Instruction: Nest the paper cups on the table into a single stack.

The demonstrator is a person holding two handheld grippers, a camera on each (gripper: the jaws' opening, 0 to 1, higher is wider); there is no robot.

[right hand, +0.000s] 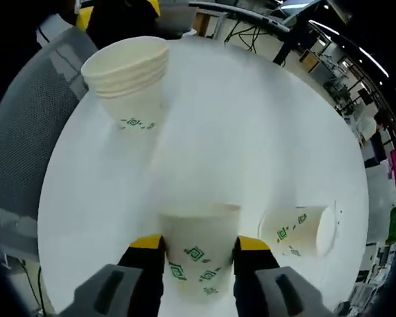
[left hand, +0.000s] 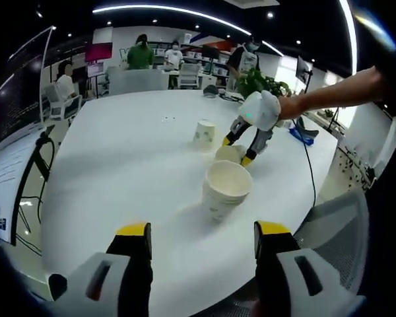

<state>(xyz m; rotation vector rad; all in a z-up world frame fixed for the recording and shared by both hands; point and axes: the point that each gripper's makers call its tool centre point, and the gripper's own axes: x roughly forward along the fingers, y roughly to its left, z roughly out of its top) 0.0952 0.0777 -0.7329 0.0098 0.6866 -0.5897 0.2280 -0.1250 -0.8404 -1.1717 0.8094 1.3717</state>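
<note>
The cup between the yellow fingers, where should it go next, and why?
Probably lift the cup and carry it over to the stack. The right gripper has its jaws against the cup's sides, and the stack stands open-mouthed across the table, ready to take it. Another cup lies tipped beside it.

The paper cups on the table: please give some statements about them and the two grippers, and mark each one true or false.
1. The right gripper has a single cup between its jaws. True.
2. The stack of cups lies on its side. False: it stands upright, mouth up, on the white table.
3. In the left gripper view, the left gripper is closed on the stack. False: its jaws are open and hold nothing.
4. A further cup stands upside down, apart from the stack. True.
5. The cups are plain white. False: they carry a green pattern.
</note>
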